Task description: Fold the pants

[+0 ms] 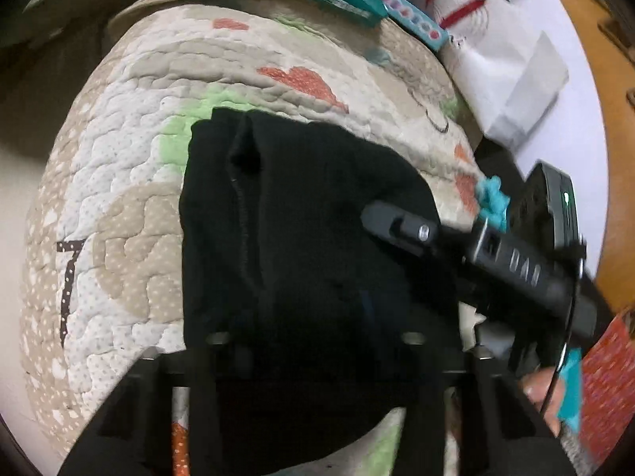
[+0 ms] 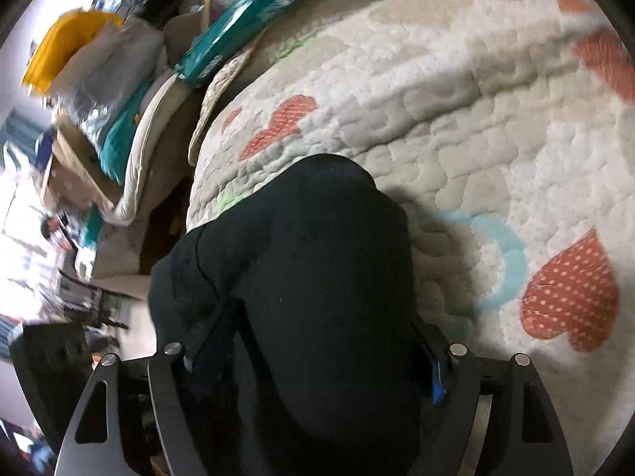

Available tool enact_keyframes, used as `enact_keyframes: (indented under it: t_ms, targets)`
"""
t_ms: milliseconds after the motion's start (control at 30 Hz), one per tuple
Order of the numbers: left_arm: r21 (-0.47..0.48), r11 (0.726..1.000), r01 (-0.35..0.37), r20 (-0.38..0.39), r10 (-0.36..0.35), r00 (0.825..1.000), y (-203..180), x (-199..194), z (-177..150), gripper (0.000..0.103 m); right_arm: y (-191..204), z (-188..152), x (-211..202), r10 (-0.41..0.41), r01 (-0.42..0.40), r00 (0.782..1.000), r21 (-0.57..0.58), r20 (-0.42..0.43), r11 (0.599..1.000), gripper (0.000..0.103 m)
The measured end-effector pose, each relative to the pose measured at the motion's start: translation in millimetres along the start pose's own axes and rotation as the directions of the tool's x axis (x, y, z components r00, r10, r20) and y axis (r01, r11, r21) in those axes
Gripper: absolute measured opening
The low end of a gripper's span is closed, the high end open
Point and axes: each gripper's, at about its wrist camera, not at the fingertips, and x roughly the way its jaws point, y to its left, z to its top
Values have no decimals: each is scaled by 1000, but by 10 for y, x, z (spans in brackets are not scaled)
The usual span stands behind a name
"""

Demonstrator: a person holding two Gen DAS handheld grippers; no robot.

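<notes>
gripping black pants in both grippers, left gripper, right gripper, quilt beneath, teal packs beyond

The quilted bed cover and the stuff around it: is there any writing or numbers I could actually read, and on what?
"7": a dark dotted numeral on the quilted cream bed cover, left of the black pants, in the left wrist view.
Raised letters on the black right gripper: blurred, unreadable.
White print on the teal plastic package at the cover's far edge: too blurred to read in either view.
Nothing else legible.
</notes>
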Motion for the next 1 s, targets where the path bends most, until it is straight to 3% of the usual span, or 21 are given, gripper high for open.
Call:
enact_keyframes:
  t_ms: [67, 133, 400, 667, 767, 833, 933, 1000]
  targets:
    - [-27, 999, 35, -4, -36, 999, 60, -31, 9, 26, 1, 7, -25, 28, -28, 999, 4, -19, 1000, 69]
    - [-70, 994, 83, -2, -83, 997, 129, -91, 28, 25, 72, 5, -90, 31, -32, 999, -24, -26, 999, 47]
    - [-50, 991, 127, 68, -124, 990, -49, -459, 330, 24, 743, 219, -364, 0, 4, 1000, -194, 25, 981, 41]
    - [-79, 991, 108, 104, -99, 990, 86, -527, 724, 23, 900, 511, -263, -50, 59, 998, -243, 43, 968, 41]
    - [-111, 990, 88, 83, -79, 993, 212, -386, 663, 23, 813, 436, -141, -108, 112, 994, -261, 29, 959, 55]
    - [-142, 988, 65, 55, -58, 997, 333, -265, 579, 23, 726, 394, -99, -145, 151, 989, -271, 40, 951, 76]
    - [-231, 968, 99, 41, -92, 995, 583, -129, 423, 25, 594, 385, -110, -143, 150, 989, -258, 44, 954, 80]
    - [-269, 951, 150, 56, -140, 989, 661, -134, 361, 33, 527, 406, -119, -143, 149, 989, -252, 43, 956, 81]
